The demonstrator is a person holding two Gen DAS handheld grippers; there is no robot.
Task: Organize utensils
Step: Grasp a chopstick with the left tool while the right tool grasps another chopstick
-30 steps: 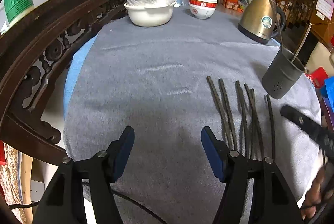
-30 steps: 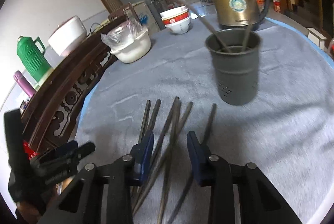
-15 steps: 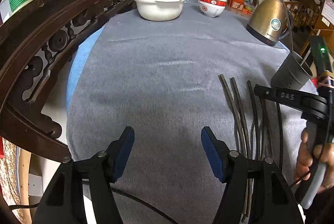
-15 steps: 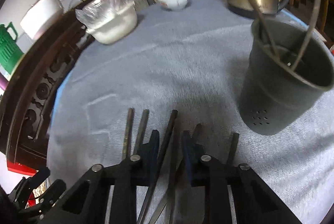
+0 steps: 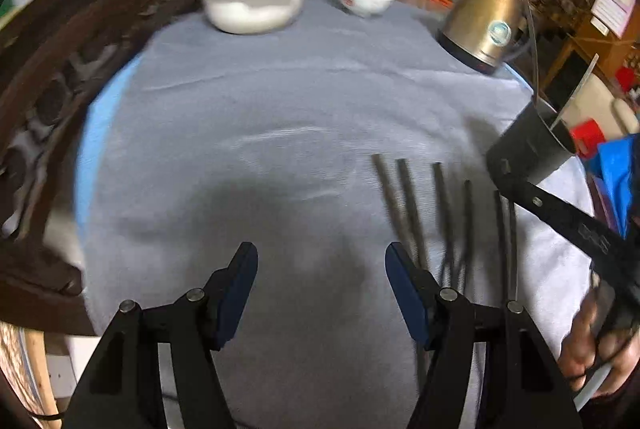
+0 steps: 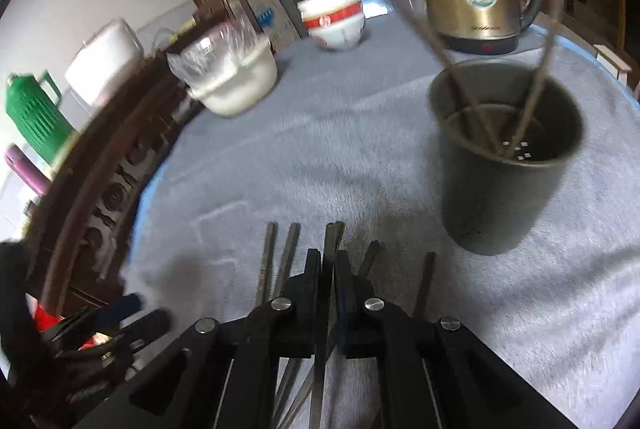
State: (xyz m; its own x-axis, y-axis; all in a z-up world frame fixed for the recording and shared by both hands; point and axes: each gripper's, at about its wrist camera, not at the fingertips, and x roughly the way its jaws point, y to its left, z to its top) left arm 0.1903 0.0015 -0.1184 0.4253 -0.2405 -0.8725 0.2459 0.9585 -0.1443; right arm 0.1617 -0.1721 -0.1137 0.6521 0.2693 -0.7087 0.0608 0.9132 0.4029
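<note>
With your right gripper [image 6: 328, 261] clamped on one chopstick [image 6: 333, 235] whose length runs along the fingers, the utensil holder [image 6: 504, 165] stands ahead-right; the left gripper [image 5: 320, 293] gapes wide, empty.

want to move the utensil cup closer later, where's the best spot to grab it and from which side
Grip the grey cup by its rim wall, one finger inside and one outside, coming from above on the near side. It stands upright and open-topped, and the two chopsticks inside lean toward the far rim, leaving the near edge free.

The right gripper [image 6: 328, 265] jaws have closed on a chopstick [image 6: 333, 235].
</note>
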